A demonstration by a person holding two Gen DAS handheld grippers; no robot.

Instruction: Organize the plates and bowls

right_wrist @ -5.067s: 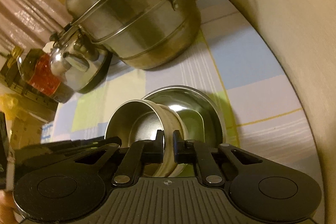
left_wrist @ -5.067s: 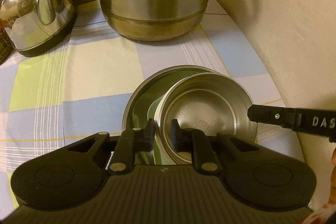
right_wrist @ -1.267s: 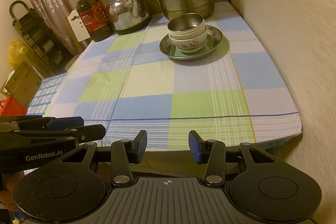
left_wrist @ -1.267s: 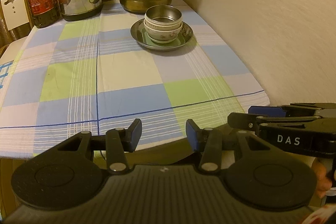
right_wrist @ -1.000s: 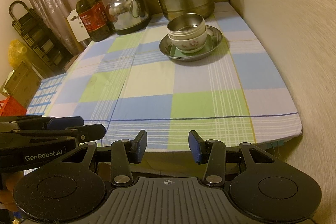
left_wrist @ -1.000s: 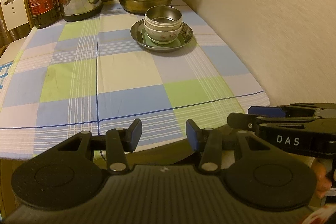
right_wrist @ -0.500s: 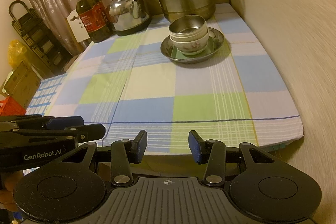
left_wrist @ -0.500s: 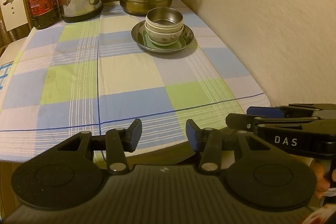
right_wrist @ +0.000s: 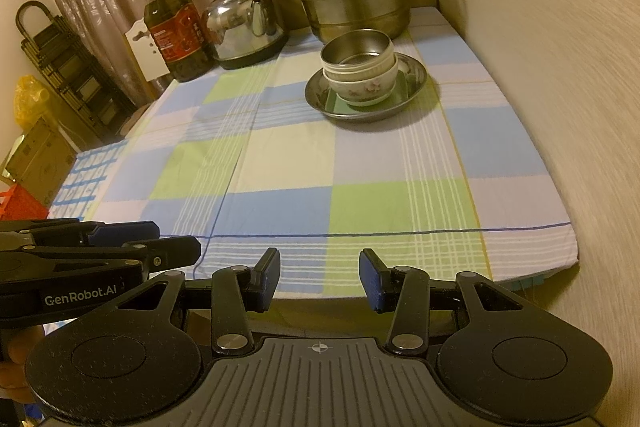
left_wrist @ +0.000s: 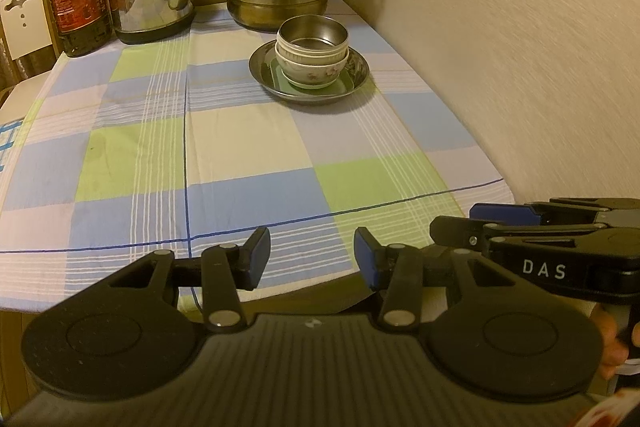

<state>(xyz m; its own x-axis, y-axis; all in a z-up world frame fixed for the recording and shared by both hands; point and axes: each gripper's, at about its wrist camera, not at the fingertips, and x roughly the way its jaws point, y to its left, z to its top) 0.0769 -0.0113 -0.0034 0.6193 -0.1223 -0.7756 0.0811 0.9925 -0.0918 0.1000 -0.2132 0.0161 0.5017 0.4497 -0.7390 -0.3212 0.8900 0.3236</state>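
Both your grippers, left gripper (left_wrist: 312, 259) and right gripper (right_wrist: 319, 281), have pulled back from the stacked steel and ceramic bowls (left_wrist: 312, 53). Fingers stand wide, empty (nothing held). Bowls sit nested on the round steel plate (left_wrist: 264, 75), probably for tidiness.

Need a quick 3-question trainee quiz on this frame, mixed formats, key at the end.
1. True or false: the left gripper holds a bowl.
2. What is the top bowl of the stack made of? A) ceramic B) metal C) glass
3. What does the bowl stack rest on?

Key:
1. False. Both the left and the right gripper are open and empty, at the near table edge.
2. B.
3. A green plate inside a metal dish.
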